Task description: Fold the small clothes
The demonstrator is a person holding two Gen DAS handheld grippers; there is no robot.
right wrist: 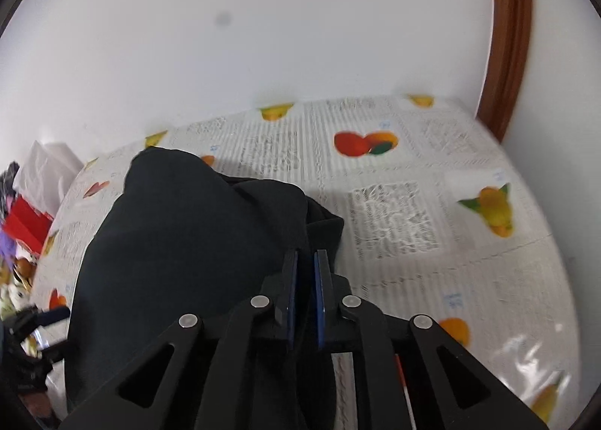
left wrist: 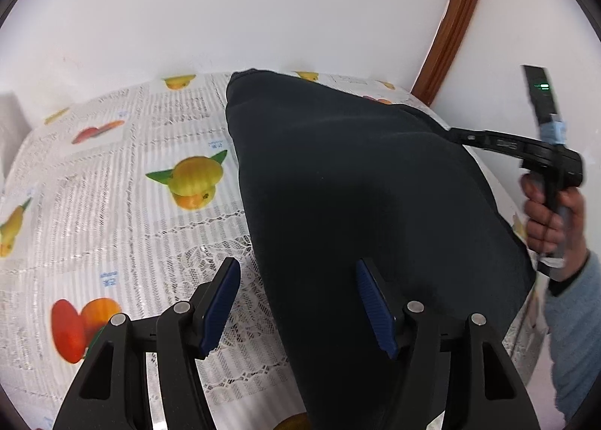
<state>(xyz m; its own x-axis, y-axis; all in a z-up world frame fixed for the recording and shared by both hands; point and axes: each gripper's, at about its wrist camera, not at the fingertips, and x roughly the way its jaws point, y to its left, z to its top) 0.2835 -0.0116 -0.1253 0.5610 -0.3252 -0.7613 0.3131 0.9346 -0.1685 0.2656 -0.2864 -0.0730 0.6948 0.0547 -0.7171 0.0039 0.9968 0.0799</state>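
A dark navy garment [left wrist: 360, 197] lies across the fruit-print tablecloth [left wrist: 124, 182]. My left gripper [left wrist: 298, 279] is open just above the garment's near left edge, with its right finger over the cloth and its left finger over the tablecloth. My right gripper [right wrist: 305, 279] is shut on the garment's [right wrist: 180, 234] right edge, with cloth pinched between the blue pads. In the left wrist view the right gripper [left wrist: 456, 135] reaches in from the right and holds the garment's far right corner.
A white wall backs the table [right wrist: 432, 204], and a brown wooden frame [right wrist: 507, 54] stands at the right. Bags and colourful clutter [right wrist: 26, 219] sit off the table's left side.
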